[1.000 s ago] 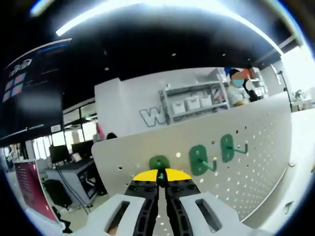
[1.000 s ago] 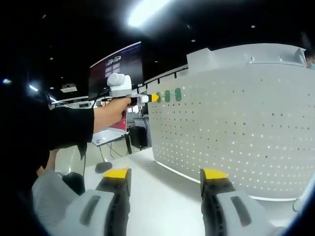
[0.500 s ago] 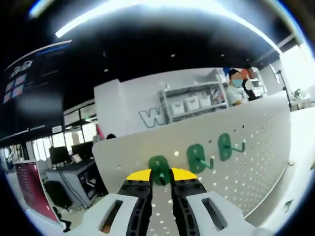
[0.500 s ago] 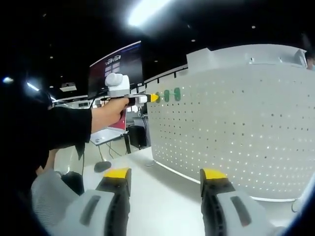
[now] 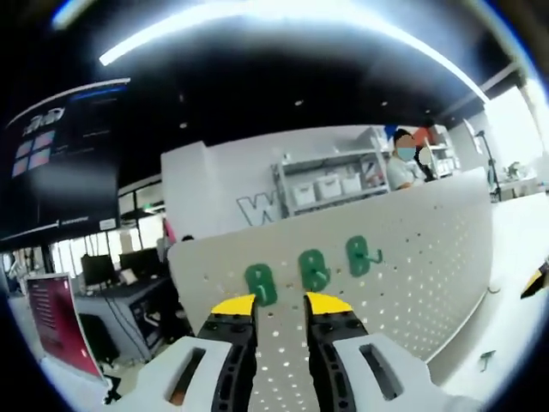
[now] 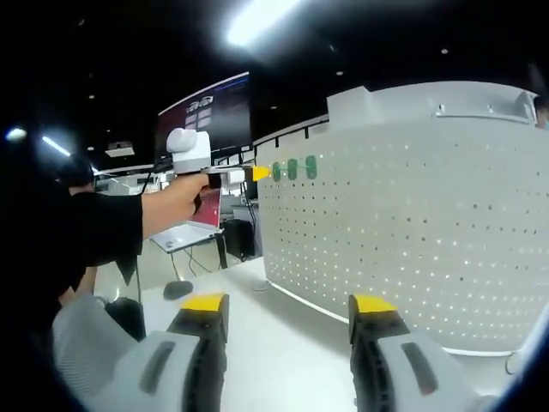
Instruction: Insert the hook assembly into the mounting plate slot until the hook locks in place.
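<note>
Now both tongs [image 5: 280, 305] [image 6: 289, 305] parted, empty

green plastic hooks on the board: three, at [image 5: 261, 284], [image 5: 314, 270] and [image 5: 360, 256]
white perforated metal pegboard panels: one [image 5: 429, 249]
yellow-tipped two-jaw grippers: two, left gripper [image 5: 280, 304] and right gripper [image 6: 290, 302]
white storage bins on the grey shelf rack: three [image 5: 328, 187]
</note>
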Demonstrator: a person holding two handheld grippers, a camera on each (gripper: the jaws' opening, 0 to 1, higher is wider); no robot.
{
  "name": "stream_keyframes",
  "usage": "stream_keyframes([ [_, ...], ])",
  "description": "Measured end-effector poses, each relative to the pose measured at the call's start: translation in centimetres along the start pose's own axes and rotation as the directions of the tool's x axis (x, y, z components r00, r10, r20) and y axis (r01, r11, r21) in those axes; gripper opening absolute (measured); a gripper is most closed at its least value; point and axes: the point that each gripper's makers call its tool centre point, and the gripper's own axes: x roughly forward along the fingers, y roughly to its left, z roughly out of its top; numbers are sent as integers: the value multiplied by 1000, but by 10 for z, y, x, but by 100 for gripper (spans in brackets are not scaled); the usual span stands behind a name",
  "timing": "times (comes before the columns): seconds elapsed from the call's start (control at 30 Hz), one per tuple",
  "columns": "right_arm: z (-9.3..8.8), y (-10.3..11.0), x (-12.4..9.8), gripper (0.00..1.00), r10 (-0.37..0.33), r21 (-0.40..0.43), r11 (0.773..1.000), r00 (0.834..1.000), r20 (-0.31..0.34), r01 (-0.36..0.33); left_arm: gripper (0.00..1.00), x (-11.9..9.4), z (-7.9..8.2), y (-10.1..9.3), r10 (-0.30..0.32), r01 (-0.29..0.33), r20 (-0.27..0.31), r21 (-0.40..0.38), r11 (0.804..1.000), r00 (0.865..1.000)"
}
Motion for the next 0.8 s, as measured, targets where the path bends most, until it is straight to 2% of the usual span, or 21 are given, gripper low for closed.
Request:
stream_keyframes([
  [0.3, 6, -3, -5, 55, -17, -12, 1000, 1000, 12, 17, 25, -49, 1, -34, -38, 38, 11, -26, 999, 999],
  [0.37, 7, -4, -7, 55, -22, -16, 1000, 1000, 14, 22, 25, -61, -2, -45, -47, 48, 15, -54, 997, 999],
  [0.6, 8, -5, -14, 54, -38, -33, 999, 999, 12, 38, 25, -94, -21, -84, -90, 88, -13, -90, 992, 996],
  [0.8, 0, -7, -17, 53, -54, -47, 997, 998, -15, 53, 25, -105, -39, -100, -95, 91, -28, -119, 989, 995],
])
